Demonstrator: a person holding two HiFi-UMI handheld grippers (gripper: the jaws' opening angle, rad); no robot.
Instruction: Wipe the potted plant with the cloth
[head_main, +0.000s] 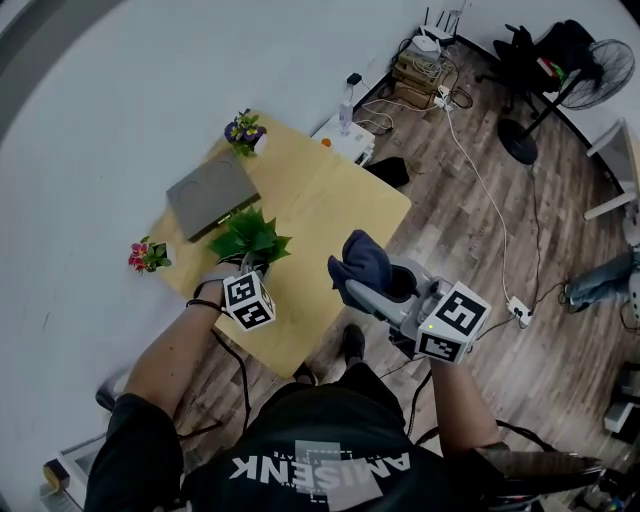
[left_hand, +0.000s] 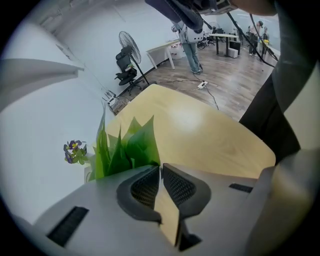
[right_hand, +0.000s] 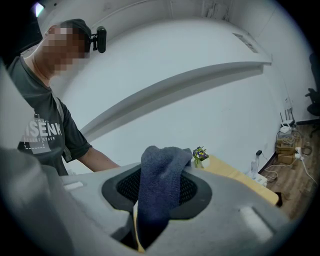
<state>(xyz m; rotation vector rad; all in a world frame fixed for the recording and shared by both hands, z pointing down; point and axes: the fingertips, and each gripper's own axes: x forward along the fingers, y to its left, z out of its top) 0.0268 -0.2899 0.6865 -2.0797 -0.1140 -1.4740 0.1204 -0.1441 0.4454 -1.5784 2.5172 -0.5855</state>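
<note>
right gripper (head_main: 352, 288) clamps the blue cloth (head_main: 360, 260) — potted plant (head_main: 250, 238) lies leftward. left gripper (left_hand: 161, 168), barely parted and empty, sits nearer.

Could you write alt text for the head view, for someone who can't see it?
From above, a person stands at a wooden table with two grippers: the right gripper grips a dark blue cloth, and the left gripper points at a leafy green potted plant.

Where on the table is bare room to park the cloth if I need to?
The table's right half is bare, from the grey laptop and green potted plant out to the floor-side edge. The wall side is crowded: purple flowers, laptop, plant, pink flowers, with the left hand-held gripper by the plant.
</note>
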